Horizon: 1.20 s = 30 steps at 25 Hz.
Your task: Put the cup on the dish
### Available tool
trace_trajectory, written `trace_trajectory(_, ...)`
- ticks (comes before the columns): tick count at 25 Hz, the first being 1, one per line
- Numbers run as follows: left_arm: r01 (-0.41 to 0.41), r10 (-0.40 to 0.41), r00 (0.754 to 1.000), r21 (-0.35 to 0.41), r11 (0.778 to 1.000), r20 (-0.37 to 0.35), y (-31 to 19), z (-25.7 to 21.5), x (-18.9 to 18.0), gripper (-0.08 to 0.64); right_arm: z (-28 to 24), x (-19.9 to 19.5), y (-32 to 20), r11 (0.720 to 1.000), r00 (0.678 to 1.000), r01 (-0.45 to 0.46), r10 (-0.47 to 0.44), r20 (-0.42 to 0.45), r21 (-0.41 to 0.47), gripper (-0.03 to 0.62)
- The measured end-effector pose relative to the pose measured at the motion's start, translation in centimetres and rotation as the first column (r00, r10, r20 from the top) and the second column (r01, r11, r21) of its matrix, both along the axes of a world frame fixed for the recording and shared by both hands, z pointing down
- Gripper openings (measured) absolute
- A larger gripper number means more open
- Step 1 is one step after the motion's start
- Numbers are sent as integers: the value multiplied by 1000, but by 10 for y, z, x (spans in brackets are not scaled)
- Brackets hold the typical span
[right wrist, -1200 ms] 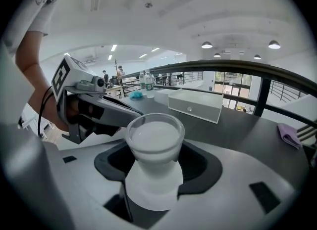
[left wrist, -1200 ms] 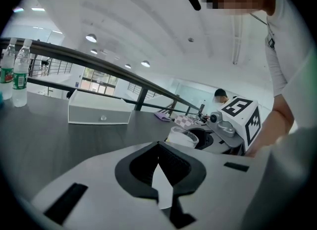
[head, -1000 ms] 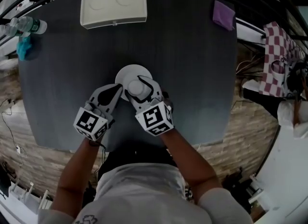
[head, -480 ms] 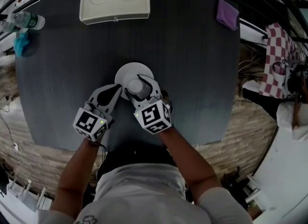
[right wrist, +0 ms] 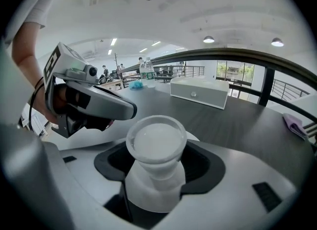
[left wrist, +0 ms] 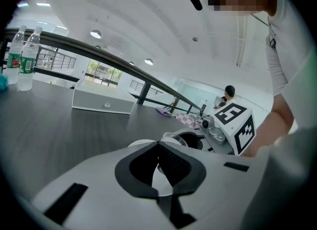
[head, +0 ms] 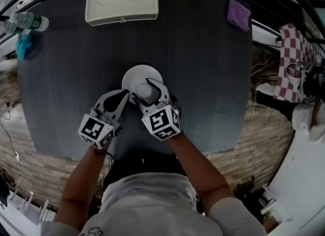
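Done so far: the cup [right wrist: 155,142] is gripped and has been brought over the dish [head: 138,75]. It does not yet stand free on it, judging by the jaws still around it.
Left to do: set it down fully on the dish and let go. Whether its base already touches the dish I cannot tell.
Left gripper [head: 124,94]: jaws together with nothing between them, tip just beside the dish's near-left rim.
Dish: white and round, on the dark surface [head: 203,67], about midway across and somewhat toward its near edge.
Cup: pale and translucent, upright with its mouth up, over the near part of the dish, just right of the left gripper's tip.
Right gripper [head: 147,89]: jaws closed around the cup's body below the rim, one on each side, so the cup sits squarely between them.
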<state>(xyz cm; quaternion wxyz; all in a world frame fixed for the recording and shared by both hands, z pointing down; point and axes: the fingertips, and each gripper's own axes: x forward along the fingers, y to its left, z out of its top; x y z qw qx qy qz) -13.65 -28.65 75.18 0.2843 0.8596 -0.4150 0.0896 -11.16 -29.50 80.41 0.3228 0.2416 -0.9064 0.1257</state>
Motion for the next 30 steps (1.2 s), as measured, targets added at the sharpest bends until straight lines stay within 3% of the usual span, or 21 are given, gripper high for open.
trace_trajectory(8, 9, -9, 1000, 42, 999, -2, 12, -36, -6, 8, -50, 3, -2, 996, 999, -42, 40, 27, 78, 268)
trace_trajectory(14, -12, 14, 1000, 106, 994, -14, 32, -104, -8, 8, -134, 7, 11, 980, 990, -132, 123, 68, 148, 267)
trace_trajectory(15, -21, 23, 1000, 116, 993, -18, 38, -120, -7, 8, -152, 6, 18, 979, 985, -157, 144, 98, 131, 255)
trace_trajectory(17, -43, 46, 999, 135, 990, -23, 54, -150, -4, 8, -186, 6, 36, 975, 968, -202, 185, 169, 92, 78)
trace_trajectory(18, -58, 62, 998, 145, 988, -24, 64, -164, -2, 8, -203, 5, 47, 974, 960, -214, 194, 202, 79, 24)
trace_trajectory(24, -166, 178, 983, 214, 963, -40, 115, -231, 22, 8, -287, 6, 112, 962, 941, -238, 195, 276, 133, 12)
trace_trajectory(30, -256, 274, 961, 267, 929, -32, 147, -257, 48, 8, -323, 31, 160, 932, 928, -299, 233, 289, 206, 12)
